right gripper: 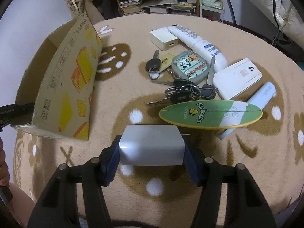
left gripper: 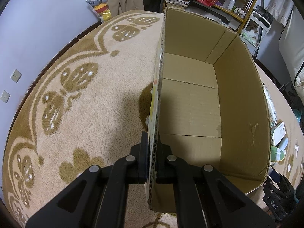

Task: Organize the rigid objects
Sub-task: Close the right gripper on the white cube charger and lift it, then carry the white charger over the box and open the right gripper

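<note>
We clamp our right gripper [right gripper: 152, 152] on a white rectangular charger block [right gripper: 151, 145], lifted above the beige patterned rug [right gripper: 117, 87]. Our left gripper [left gripper: 152, 157] pinches the near wall of the open brown cardboard box [left gripper: 190, 104]. Beyond the charger lie a green surfboard-shaped toy [right gripper: 210, 114], a bunch of keys [right gripper: 180, 91] and a white tube [right gripper: 197, 39], beside the box.
</note>
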The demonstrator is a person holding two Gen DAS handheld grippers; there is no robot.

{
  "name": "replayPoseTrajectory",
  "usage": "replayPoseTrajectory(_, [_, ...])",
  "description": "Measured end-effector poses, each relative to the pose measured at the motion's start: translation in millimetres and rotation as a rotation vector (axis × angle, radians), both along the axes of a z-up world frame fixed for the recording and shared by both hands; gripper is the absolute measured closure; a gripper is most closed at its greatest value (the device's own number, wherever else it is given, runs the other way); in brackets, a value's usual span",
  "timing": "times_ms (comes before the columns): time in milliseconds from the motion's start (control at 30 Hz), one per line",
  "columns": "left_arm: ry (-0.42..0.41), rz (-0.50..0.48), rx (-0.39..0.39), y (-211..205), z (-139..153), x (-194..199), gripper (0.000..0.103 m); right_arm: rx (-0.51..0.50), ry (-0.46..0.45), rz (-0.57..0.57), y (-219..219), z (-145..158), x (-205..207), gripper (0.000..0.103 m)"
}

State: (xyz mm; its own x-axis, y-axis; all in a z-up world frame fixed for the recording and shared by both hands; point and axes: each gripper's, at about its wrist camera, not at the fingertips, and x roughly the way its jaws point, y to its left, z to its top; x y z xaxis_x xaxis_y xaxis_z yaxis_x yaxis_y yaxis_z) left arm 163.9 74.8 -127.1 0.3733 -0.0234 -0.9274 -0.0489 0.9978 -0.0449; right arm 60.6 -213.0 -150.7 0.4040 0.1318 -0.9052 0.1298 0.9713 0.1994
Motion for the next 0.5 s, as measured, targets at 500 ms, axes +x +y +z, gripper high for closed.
replayPoseTrajectory(500, [-0.001, 0.0, 0.002, -1, 0, 0, 0.099, 0.026, -0.227, 0.023, 16, 57, 39, 0.038])
